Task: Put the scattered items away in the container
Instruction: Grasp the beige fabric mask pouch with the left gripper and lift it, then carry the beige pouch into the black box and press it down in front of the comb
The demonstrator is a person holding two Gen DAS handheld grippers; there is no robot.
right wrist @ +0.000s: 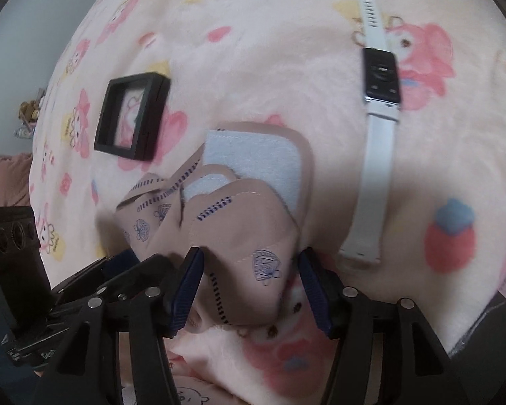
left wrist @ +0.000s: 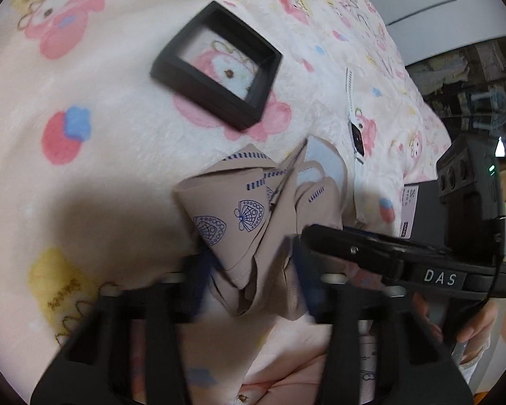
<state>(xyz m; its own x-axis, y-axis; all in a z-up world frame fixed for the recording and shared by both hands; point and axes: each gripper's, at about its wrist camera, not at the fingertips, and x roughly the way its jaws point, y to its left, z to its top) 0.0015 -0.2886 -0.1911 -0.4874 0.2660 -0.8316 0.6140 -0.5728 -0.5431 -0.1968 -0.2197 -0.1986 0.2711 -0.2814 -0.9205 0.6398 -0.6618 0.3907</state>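
Beige fabric pouch (right wrist: 226, 226) with navy shell print and a pale blue lining lies crumpled on the pink cartoon-print fleece blanket (right wrist: 253, 67), which serves as the landmark surface. Left gripper (left wrist: 249, 270) is at the pouch's near edge, jaws pressed almost together with a fold of the fabric between them. Right gripper (right wrist: 249, 283) straddles the pouch's opposite corner, jaws half spread; the blue pads (right wrist: 185, 287) flank the cloth, and I cannot tell whether they press on it.

Black square frame-like box (left wrist: 216, 71) sits beyond the pouch, apart from it. White-strapped smartwatch (right wrist: 377, 101) lies beside the pouch, close but not touching it.

Step in hand, as I judge it: open or lift the pouch (probably the container). To do it well, pinch one layer only per gripper, draw the edges apart gently, keep the mouth up and clear of the strap.
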